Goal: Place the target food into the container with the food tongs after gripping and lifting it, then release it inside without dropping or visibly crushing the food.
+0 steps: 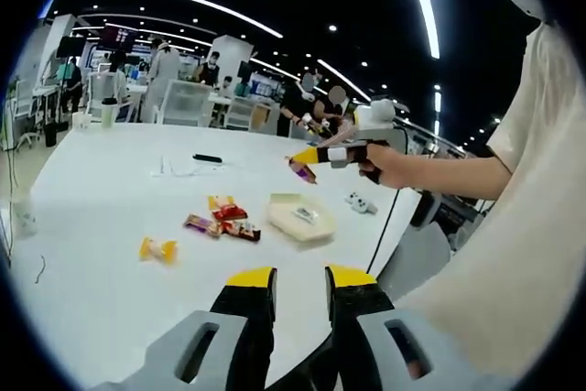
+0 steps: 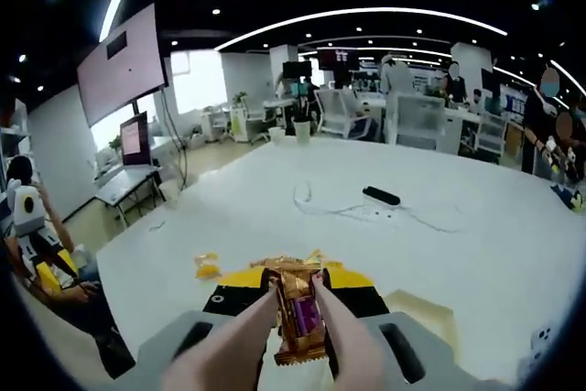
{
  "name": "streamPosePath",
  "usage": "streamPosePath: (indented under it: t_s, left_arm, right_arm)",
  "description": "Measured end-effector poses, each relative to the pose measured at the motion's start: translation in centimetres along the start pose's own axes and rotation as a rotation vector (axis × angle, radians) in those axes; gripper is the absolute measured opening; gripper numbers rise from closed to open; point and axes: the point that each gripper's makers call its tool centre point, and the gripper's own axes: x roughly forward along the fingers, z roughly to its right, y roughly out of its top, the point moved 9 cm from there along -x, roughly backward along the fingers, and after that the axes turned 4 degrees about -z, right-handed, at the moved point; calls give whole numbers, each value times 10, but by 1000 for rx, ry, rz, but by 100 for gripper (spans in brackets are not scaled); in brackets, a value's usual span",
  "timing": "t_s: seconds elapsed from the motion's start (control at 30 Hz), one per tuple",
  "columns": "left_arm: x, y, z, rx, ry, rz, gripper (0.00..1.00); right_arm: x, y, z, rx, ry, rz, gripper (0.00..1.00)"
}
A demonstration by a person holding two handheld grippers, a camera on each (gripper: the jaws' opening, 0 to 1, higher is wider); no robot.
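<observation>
Gripping purple-gold snack packet, right gripper hovered above white tabletop; left gripper gaped empty near tabletop's near edge, cream container mid-table.

I see a big white table. On it lie a pale container, three snack packs, a yellow snack, a black remote and a white cable.

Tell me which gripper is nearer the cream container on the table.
Right, as far as I can judge. The right gripper, shut on a purple snack, hangs above the far side of the container. The left gripper sits back toward the table's near edge, open.
</observation>
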Motion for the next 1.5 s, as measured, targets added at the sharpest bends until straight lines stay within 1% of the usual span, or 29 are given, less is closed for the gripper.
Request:
streamPosePath:
  t_s: [0.37, 0.5, 0.67, 0.83, 1.2, 1.5]
  left_arm:
    - [2, -1, -1, 0, -4, -14, 20]
    - [3, 0, -2, -1, -5, -14, 20]
    - [6, 0, -3, -6, -10, -13, 20]
    - [10, 1, -3, -3, -18, -13, 21]
    - [7, 1, -5, -4, -16, -16, 21]
    - [6, 1, -6, -7, -14, -12, 21]
  right_arm:
    - [1, -1, 11, 14, -17, 1, 22]
    - [2, -2, 11, 15, -19, 0, 22]
    - [0, 2, 9, 8, -23, 14, 22]
    - [-1, 4, 13, 8, -30, 20, 22]
    - [1, -2, 13, 36, -33, 16, 22]
    - [2, -2, 13, 31, -33, 11, 22]
